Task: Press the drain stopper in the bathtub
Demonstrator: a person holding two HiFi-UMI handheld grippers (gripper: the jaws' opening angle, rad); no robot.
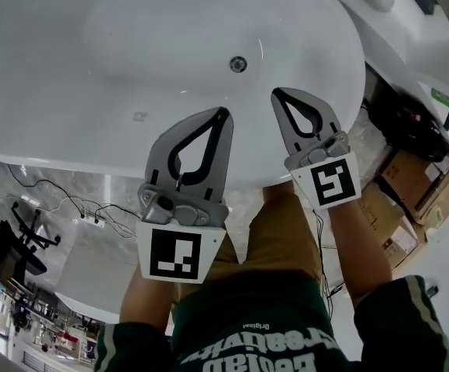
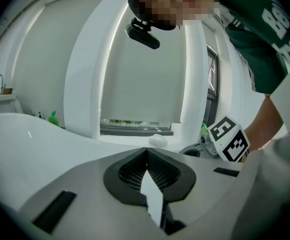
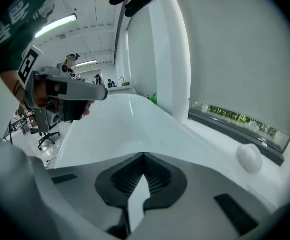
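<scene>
The white bathtub (image 1: pixel 69 122) fills the upper head view. Its round metal drain stopper (image 1: pixel 238 63) sits on the tub floor, right of centre. My left gripper (image 1: pixel 223 111) is held over the tub's near rim, shut with nothing in it, its tips just short and left of the stopper. My right gripper (image 1: pixel 275 93) is also shut and empty, its tips close to the stopper's lower right. In the left gripper view the jaws (image 2: pixel 147 150) meet over the tub rim (image 2: pixel 44 139). The right gripper view shows closed jaws (image 3: pixel 143 155) above the tub basin (image 3: pixel 124 124). The stopper is hidden in both gripper views.
Cardboard boxes (image 1: pixel 410 184) stand on the floor at the right. Cables (image 1: pixel 61 200) and an office chair (image 1: pixel 18 235) lie below the tub at left. A window ledge behind the tub carries a white rounded object (image 3: pixel 249 157) and a green bottle (image 2: pixel 53 118).
</scene>
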